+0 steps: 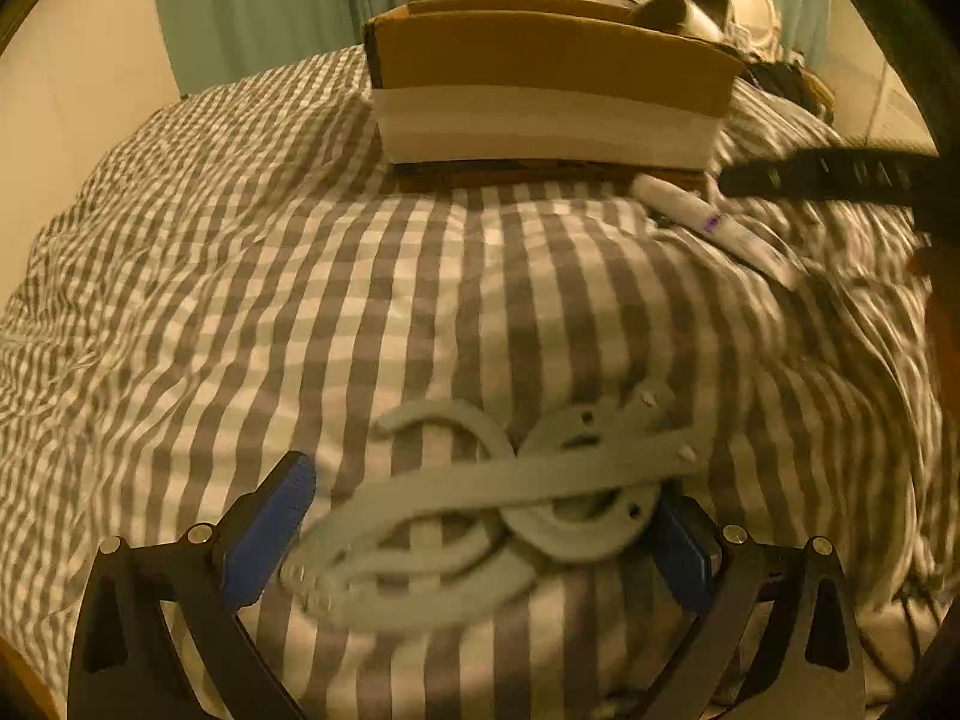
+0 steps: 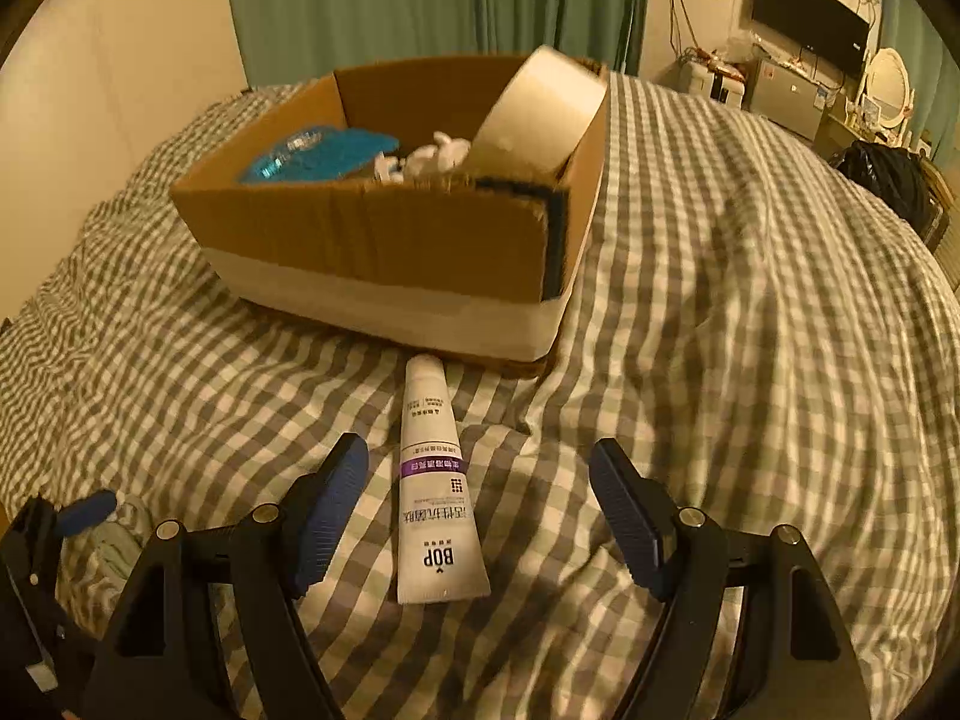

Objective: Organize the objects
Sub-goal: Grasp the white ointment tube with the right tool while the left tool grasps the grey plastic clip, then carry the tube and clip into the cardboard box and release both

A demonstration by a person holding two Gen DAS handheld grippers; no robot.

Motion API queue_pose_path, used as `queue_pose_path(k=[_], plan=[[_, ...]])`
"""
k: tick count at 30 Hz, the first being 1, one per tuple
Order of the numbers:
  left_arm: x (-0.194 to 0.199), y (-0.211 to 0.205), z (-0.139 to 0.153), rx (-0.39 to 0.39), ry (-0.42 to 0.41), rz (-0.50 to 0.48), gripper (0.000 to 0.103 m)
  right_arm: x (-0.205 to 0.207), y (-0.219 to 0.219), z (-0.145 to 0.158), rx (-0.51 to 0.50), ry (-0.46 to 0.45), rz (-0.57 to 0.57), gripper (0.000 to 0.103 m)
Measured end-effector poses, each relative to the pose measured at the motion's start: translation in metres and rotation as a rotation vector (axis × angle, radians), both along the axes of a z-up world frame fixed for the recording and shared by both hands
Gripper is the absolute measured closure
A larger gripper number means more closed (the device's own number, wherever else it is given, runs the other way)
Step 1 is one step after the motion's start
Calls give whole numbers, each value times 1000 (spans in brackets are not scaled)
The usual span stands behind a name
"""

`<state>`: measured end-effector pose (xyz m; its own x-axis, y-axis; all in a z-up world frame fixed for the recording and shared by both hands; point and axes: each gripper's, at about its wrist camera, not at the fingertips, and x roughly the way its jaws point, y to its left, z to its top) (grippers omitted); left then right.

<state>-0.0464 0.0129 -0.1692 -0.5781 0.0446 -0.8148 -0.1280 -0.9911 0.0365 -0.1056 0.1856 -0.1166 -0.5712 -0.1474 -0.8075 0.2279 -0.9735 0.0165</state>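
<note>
Both grippers gape: one grey part, one tube.

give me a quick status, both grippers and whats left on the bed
Left gripper open around grey plastic parts. Right gripper open over white tube. Cardboard box ahead, path clear.

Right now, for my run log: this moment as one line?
left tongs: open around grey plastic parts | right tongs: open over white tube | cardboard box: part-filled

Left gripper fingers spread around grey plastic parts, checked bedcover, cardboard box
</note>
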Motion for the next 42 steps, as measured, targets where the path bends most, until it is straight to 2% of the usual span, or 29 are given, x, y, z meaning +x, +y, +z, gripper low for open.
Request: queue_pose_path(k=[3, 5, 6, 8, 9, 10, 12, 14, 15, 18, 23, 24, 28, 32, 36, 42], plan=[[-14, -1, 1, 7, 29, -8, 0, -8, -4, -11, -1, -16, -4, 27], [-24, -5, 5, 45, 46, -3, 0, -13, -6, -17, -3, -28, -9, 27], [-28, -8, 8, 73, 54, 7, 2, -16, -8, -20, -4, -33, -9, 27], [-34, -15, 12, 130, 72, 25, 12, -20, -10, -27, -6, -49, -7, 34], [-35, -16, 14, 142, 77, 29, 24, -22, -11, -31, -4, -63, -2, 42], [-36, -18, 15, 152, 84, 30, 42, -24, -12, -34, 1, -71, 1, 48], [-37, -20, 17, 171, 81, 22, 65, -23, -13, -37, 7, -73, 7, 56], [-38, -22, 20, 175, 80, 14, 66, -21, -11, -34, 10, -59, 3, 67], [-39, -23, 21, 173, 80, 10, 67, -19, -9, -32, 12, -53, -1, 77], [-35, -23, 30, 156, 95, 4, 71, -11, -2, -22, -8, -32, -15, 78], [-24, -26, 54, 176, 132, 17, 73, 9, 5, 9, -24, 25, -18, 78], [-21, -27, 61, 190, 142, 25, 74, 14, 7, 16, -28, 38, -15, 78], [-12, -34, 92, 325, 163, 72, 74, 30, 8, 48, -51, 99, 2, 78], [-2, -22, 125, 312, 225, 40, 74, 44, 12, 83, -78, 153, 21, 78], [2, -15, 156, 358, 277, 20, 74, 60, 9, 115, -102, 216, 40, 78], [-12, -5, 197, 367, 332, -11, 74, 65, 6, 159, -114, 300, 65, 78]])
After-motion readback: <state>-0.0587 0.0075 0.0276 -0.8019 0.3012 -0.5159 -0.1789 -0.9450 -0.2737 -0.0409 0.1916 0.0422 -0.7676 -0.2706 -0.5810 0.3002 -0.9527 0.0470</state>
